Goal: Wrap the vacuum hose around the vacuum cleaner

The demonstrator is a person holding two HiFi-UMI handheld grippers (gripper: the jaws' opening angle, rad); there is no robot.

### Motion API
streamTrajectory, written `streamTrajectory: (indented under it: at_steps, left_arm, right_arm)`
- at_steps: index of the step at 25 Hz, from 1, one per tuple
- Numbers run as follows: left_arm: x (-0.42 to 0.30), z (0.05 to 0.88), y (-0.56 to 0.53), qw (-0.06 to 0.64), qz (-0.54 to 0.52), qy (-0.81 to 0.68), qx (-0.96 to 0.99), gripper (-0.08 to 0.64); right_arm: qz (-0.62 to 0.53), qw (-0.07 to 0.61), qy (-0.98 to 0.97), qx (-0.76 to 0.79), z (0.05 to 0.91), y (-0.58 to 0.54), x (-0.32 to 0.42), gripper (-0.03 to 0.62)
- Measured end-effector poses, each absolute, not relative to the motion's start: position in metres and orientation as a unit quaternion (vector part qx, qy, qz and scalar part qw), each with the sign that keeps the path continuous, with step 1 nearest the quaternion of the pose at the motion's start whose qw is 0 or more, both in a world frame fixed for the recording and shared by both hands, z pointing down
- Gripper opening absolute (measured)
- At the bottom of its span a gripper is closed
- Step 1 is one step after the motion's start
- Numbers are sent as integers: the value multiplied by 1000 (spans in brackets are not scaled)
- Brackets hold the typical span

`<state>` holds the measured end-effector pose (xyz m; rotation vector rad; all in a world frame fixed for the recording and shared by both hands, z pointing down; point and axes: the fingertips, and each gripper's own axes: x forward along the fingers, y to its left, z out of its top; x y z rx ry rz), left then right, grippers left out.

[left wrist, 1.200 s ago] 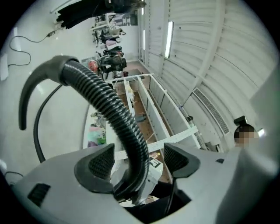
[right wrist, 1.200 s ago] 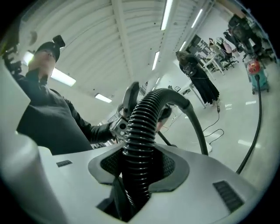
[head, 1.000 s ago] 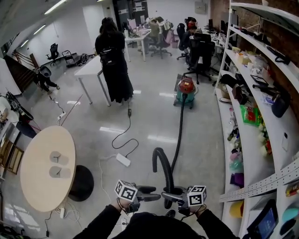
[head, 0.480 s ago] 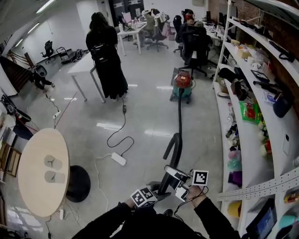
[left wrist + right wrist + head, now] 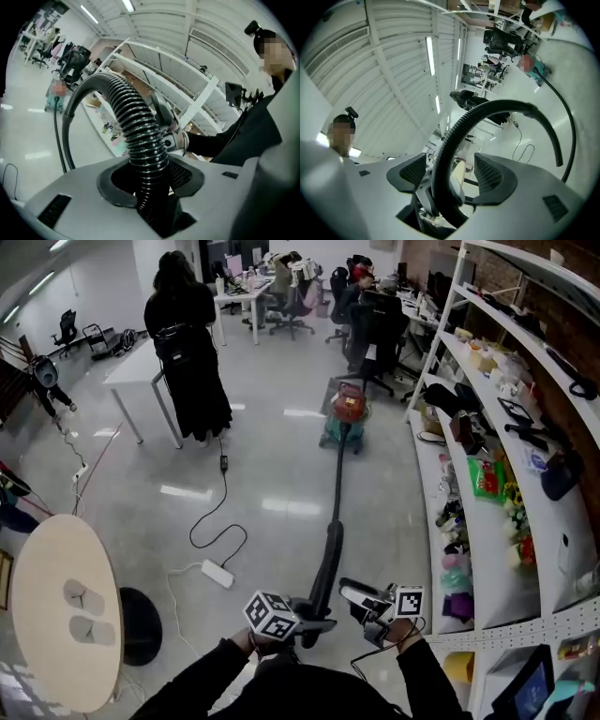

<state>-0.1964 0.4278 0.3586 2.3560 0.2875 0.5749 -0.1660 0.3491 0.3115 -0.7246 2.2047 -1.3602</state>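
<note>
Hose [image 5: 329,554], black and ribbed, is clamped by the closing left hand-held gripper [image 5: 314,624] and straddled, untouched, by the opening right hand-held gripper [image 5: 353,596].

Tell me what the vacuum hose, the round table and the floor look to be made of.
The vacuum hose: flexible black plastic, probably; close ribs, slight sheen, bends in an arc. The round table: pale matte top, wood or laminate, can't tell which. The floor: hard, polished, grey; it mirrors the ceiling lights.
</note>
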Motion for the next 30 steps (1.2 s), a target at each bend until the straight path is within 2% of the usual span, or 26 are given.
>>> streamTrajectory:
  at_steps: [2,6,10,12,13,15,16,17,18,21,23,25,27,30]
  left_arm:
    - [-206,351,396,366,215,123,897,172]
    - [-213,331,336,414,181,134,882,173]
    - [-207,309,297,469,142,163,856,173]
    - [-202,301,288,484,137,186,844,173]
    - [-199,298,285,489,139,195,839,173]
    - [-190,296,277,494,140,206,833,173]
    - [-185,295,272,491,141,204,835,173]
    - [-178,298,266,480,148,193,843,208]
    - [-173,305,258,460,162,173,855,305]
    - [-172,338,228,422,204,98,878,394]
    - [-188,355,209,443,198,62,872,397]
    - [-208,362,205,448,191,45,872,396]
    - [-219,368,222,406,214,44,887,396]
    - [-200,386,255,309,260,42,914,396]
  right_arm:
    - [-486,169,811,-279,333,359,-174,308]
    - [-434,-12,856,-282,380,385,-228,308]
    - [-315,-177,876,-321,411,361,-270,308]
    - [-262,-221,885,-315,417,346,-280,308]
    - [-251,-220,893,-302,413,340,-286,304]
    - [-251,-193,908,-276,401,331,-295,160]
    - [-259,-174,911,-269,395,326,-295,159]
    - [-275,-147,911,-270,390,319,-291,158]
    - [-297,-111,908,-275,384,309,-284,158]
    - [-371,21,880,-297,366,273,-250,156]
    - [-411,92,857,-296,360,250,-225,156]
    - [-437,135,843,-284,355,229,-206,156]
    - [-452,155,834,-274,350,208,-190,156]
    - [-482,166,818,-266,345,179,-164,156]
